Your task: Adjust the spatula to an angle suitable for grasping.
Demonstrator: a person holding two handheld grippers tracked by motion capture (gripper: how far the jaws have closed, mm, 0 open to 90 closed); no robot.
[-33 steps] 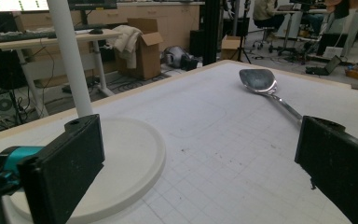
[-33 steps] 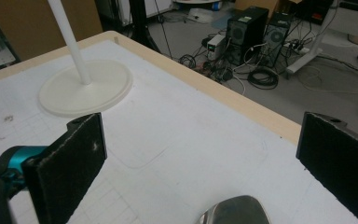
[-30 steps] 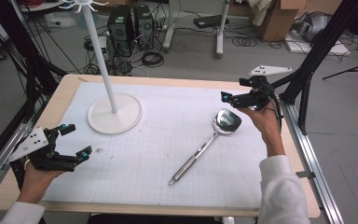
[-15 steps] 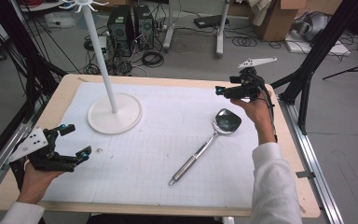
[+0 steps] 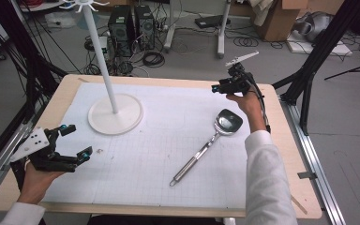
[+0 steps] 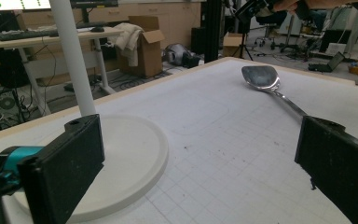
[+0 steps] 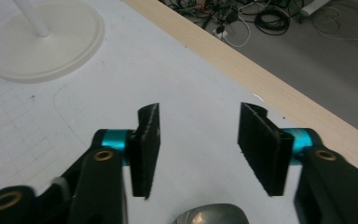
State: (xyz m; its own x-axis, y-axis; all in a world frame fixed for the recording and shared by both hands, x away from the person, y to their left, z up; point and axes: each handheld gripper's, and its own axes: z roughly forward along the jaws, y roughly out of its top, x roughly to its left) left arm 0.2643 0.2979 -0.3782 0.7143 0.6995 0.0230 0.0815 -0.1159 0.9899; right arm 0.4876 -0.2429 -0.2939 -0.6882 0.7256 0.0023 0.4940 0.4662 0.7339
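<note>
right gripper [image 5: 217, 87] jaws apart, empty, above spoon [image 5: 206, 146] bowl | left gripper [image 5: 75, 143] wide | should lower squarely astride handle

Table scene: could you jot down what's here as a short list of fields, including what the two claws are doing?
table: wooden top with a white gridded mat
ladle: metal, flat on the mat, bowl toward the far right
stand: white pole on a round base, far left of mat
left claw: open, empty, near left corner
right claw: open, empty, above the ladle's bowl
</note>
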